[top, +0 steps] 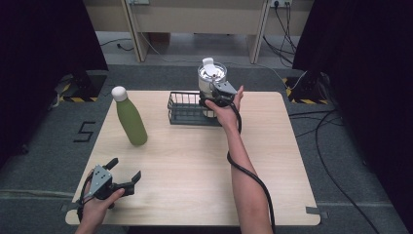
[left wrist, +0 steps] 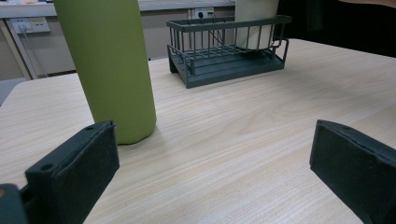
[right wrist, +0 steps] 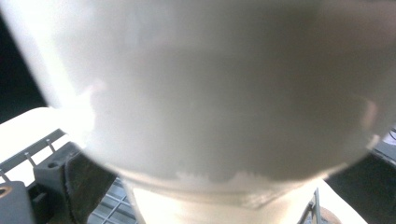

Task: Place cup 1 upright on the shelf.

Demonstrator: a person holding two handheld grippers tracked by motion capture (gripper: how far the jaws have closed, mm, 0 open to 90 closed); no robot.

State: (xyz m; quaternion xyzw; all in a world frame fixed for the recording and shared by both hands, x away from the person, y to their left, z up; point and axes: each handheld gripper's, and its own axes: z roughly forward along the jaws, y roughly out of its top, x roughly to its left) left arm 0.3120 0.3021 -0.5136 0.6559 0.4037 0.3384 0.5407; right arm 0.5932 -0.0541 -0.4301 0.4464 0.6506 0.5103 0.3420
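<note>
A white lidded cup (top: 212,78) stands upright at the right end of a dark wire basket (top: 185,109) at the far side of the table. My right gripper (top: 215,93) is at the cup's near side, jaws open around its lower body without pressing on it. In the right gripper view the cup (right wrist: 210,93) looms very close, with one black finger (right wrist: 81,184) just left of its narrower base. My left gripper (top: 125,169) rests open and empty at the table's near left corner. A green bottle (top: 130,119) with a white cap stands ahead of it.
The wooden table (top: 195,170) has bare room across its middle and right. In the left gripper view the green bottle (left wrist: 112,70) stands close at the left, with the basket (left wrist: 224,51) and cup (left wrist: 254,23) behind. Cables lie on the floor at the right.
</note>
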